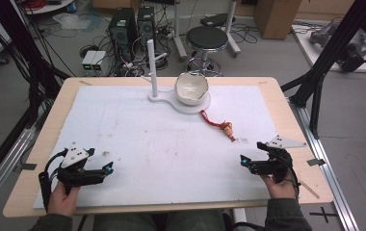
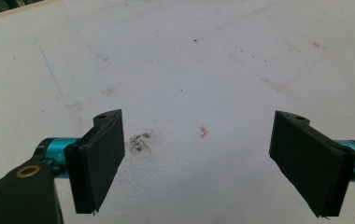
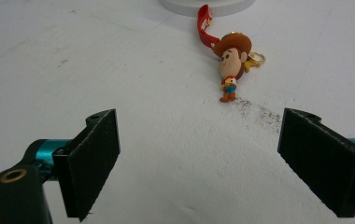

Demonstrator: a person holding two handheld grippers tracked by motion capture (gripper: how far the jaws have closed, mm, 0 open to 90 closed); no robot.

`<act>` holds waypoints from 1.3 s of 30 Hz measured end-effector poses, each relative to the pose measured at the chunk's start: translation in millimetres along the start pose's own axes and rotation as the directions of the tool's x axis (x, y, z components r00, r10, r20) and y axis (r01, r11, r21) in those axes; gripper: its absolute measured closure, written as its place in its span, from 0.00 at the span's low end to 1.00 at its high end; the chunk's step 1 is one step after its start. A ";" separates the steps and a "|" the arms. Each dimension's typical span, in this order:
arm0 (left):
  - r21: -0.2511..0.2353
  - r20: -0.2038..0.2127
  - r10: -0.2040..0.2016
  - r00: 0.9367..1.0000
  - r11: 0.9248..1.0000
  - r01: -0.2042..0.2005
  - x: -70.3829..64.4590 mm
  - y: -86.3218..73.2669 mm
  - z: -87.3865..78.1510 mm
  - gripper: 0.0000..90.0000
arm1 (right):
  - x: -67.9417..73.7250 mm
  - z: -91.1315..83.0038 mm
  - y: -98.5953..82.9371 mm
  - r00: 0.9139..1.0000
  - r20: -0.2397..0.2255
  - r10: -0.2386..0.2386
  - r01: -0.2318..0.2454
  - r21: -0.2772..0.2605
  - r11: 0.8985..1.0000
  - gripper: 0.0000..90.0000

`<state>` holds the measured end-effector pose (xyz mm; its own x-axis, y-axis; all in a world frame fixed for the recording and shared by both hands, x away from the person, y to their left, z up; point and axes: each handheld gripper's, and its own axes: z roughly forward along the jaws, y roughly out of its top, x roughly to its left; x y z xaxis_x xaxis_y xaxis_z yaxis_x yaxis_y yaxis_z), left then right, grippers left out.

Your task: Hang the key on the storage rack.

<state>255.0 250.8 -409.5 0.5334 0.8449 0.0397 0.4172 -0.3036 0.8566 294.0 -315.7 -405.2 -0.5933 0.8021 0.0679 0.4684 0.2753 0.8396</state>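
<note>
**Both tools wide open above a white sheet, cowboy keychain lying to the far right**

While both hands rest at the near edge of the counter [image 1: 287,103], each tool stands with its jaws spread wide and nothing between them. The left tool [image 1: 108,168] sits near the left corner of the white sheet [image 1: 162,144]; in the left gripper view its jaws frame a dark smudge [image 2: 139,142] and a small red fleck [image 2: 204,132] on the sheet. The right tool [image 1: 243,160] sits near the right corner, jaws pointing left across the sheet.

A cowboy keychain figure [image 3: 231,65] lies flat on the sheet, right of centre and beyond the right tool, well apart from it. Its long axis runs diagonally: the red strap [image 3: 205,23] extends toward the far left, reaching the white stand base [image 1: 181,103], and the figure's feet point toward the near right. A gold ring [image 3: 257,58] lies just beside the hat. Printing on the strap is too small to read. A grey smear [image 3: 259,112] marks the sheet just near the feet.

On the stand base rests a tilted white bowl [image 1: 191,88], with an upright white post [image 1: 151,67] to its left.
</note>
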 end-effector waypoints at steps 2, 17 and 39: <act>0.001 0.003 -0.002 1.000 1.000 0.002 0.3 0.2 1.5 0.21 | -1.3 0.9 -0.1 1.000 0.001 -0.005 0.005 0.002 1.000 0.13; 0.007 -0.006 -0.003 1.000 1.000 0.003 1.8 -2.3 -0.7 0.21 | -0.7 10.3 3.4 1.000 -0.016 -0.014 0.015 0.006 1.000 0.13; 0.000 -0.015 0.007 1.000 1.000 -0.007 -1.5 -2.3 -4.9 0.21 | 6.0 10.2 5.0 0.999 -0.029 -0.026 0.026 0.005 1.000 0.13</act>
<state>249.6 252.4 -409.0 0.5255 0.8491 0.0536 0.4130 -0.3097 0.8565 299.4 -304.1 -406.1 -0.6243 0.7788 0.0616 0.4560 0.2992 0.8382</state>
